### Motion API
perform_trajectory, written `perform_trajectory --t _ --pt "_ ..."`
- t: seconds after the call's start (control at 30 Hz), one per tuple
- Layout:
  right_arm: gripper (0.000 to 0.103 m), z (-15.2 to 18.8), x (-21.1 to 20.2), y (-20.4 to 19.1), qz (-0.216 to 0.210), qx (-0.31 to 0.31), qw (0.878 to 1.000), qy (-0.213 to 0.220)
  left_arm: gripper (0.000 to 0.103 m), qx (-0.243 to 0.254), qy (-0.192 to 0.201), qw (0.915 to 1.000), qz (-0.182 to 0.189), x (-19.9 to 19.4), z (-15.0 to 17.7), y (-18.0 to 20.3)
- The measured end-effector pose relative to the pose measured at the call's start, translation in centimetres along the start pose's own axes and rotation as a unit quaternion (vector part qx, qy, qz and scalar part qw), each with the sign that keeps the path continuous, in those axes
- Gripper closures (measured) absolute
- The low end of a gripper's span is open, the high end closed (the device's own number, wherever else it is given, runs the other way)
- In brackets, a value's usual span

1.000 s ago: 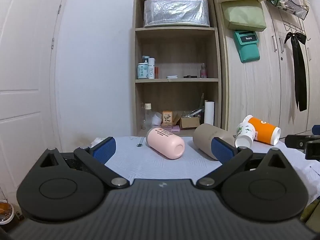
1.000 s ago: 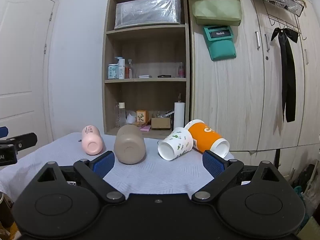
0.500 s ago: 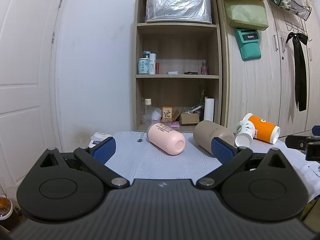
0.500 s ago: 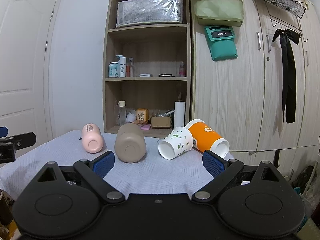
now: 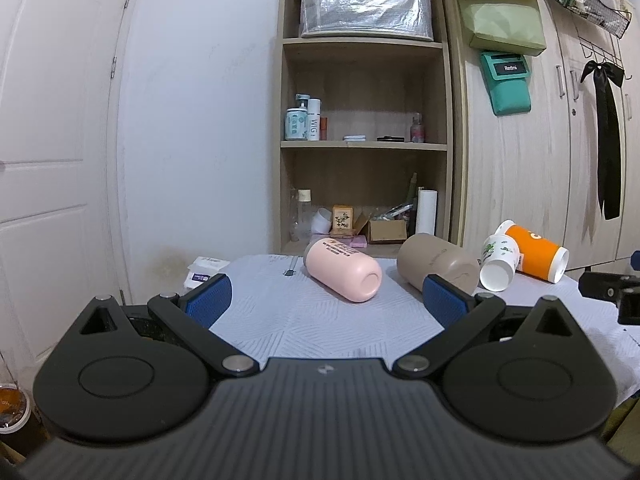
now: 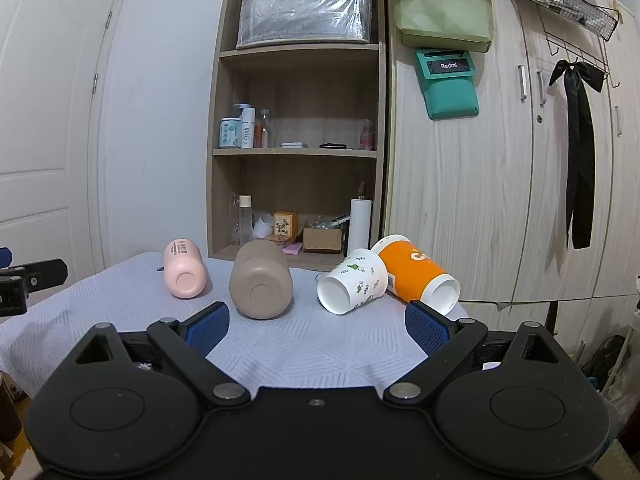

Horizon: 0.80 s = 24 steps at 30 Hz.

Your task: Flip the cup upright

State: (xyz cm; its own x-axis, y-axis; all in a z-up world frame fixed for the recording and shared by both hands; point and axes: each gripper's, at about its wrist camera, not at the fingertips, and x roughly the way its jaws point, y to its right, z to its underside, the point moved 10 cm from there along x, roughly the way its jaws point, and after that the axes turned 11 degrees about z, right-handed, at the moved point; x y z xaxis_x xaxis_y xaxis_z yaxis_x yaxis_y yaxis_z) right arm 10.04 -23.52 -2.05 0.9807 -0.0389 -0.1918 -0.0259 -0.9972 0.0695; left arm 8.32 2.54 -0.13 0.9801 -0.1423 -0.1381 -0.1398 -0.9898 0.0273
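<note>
Four cups are seen lying on their sides in a row across the far half of the cloth-covered desk (image 6: 120, 320), none yet set upright. From the desk's left edge toward its right: a pink cup (image 6: 183, 274), a taupe cup (image 6: 261, 280), a white printed cup (image 6: 352, 282) and an orange cup (image 6: 416, 272), the last two touching near the far right corner. The bases of the pink and taupe cups are turned toward the near edge; the open mouths of the white and orange cups face the near edge.

The left tool (image 5: 324, 296) is held spread wide and empty above the near edge, with the pink cup (image 5: 344, 274) ahead between its pads and the taupe cup (image 5: 438, 266) partly behind its right pad. The right tool (image 6: 316, 326) is likewise spread and empty, the white cup ahead of it.

The white and orange cups are judged to be paper: light, easily crushed, and best taken across the wall near the stiffer rim or base. The pink and taupe cups are judged rigid and smooth, likely to roll or slip, so a hold across mid-body is advised. Which cup is meant first cannot be told.
</note>
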Motion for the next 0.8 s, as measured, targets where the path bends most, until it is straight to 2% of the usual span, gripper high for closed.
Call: perform_trajectory --t 0.8 --pt "0.006 0.22 0.41 -0.27 0.0 -0.005 1.0 -0.008 0.0 0.005 -0.005 1.0 0.002 -0.12 -0.07 0.1"
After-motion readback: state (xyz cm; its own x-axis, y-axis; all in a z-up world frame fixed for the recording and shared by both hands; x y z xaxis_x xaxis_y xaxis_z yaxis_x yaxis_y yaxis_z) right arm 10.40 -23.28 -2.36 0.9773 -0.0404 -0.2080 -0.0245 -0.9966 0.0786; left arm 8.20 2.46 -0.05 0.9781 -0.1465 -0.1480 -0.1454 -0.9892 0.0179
